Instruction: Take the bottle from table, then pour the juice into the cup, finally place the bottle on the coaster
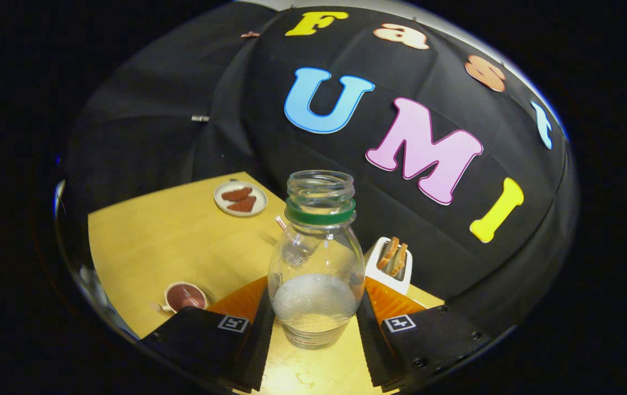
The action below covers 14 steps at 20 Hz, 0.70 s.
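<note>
The claw (316,323) holds the bottle (316,263) between its two fingers, one pressed to each side of the lower body, low enough that the belly widens above the grip. The bottle stands roughly upright in the hold, its mouth open and capless with a green ring (320,213) around the neck. A shallow layer of pale, cloudy juice (313,302) sits in its bottom part, so most of the bottle is clear and empty. Whether its base rests on the yellow worktop (181,247) or hangs just above it, I cannot tell.

The cup (184,296) sits close beside the left finger, holding a reddish-brown lining or liquid; it lies within easy reach, and I judge that the pour calls for a swing to that side and a tilt of the neck over its rim. Farther off, beyond the left finger, a small plate (241,198) carries two brown pieces. Just beyond the right finger stands a white holder (390,266) with slices of toast upright in it, near enough to be knocked during a careless tilt. I cannot make out a coaster.

The bottle shows no readable label. Each finger carries a small square marker (233,323) with a black-and-white pattern, too small to read as writing.
</note>
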### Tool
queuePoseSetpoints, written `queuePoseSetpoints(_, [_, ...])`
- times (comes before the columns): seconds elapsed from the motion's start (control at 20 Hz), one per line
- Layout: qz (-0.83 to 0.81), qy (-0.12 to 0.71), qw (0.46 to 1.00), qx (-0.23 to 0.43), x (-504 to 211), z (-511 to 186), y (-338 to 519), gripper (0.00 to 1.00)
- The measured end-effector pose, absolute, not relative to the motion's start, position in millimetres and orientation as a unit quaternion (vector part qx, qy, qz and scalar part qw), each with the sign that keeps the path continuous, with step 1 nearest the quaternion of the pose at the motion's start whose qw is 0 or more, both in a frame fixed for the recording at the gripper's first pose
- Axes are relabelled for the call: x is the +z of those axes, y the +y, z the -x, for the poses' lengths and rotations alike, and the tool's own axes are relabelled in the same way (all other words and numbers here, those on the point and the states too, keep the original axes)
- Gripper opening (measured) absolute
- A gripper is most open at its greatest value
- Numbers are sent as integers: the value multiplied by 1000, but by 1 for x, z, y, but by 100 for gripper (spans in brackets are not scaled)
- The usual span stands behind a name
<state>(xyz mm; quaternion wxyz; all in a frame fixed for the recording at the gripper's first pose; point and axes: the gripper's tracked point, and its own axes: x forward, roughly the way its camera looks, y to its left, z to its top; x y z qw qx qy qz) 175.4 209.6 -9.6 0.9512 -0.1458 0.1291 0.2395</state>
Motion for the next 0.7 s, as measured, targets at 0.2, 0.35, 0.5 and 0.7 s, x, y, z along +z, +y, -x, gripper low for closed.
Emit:
queuePoseSetpoints(0.2, [83, 74, 961, 253, -1, -185, 213, 73])
queuePoseSetpoints(0.35, [80, 57, 959, 265, -18, -192, 219, 74])
queuePoseSetpoints(0.5, [75, 53, 956, 279, -42, -203, 228, 74])
queuePoseSetpoints(0.7, [79, 73, 953, 284, -85, -233, 234, 75])
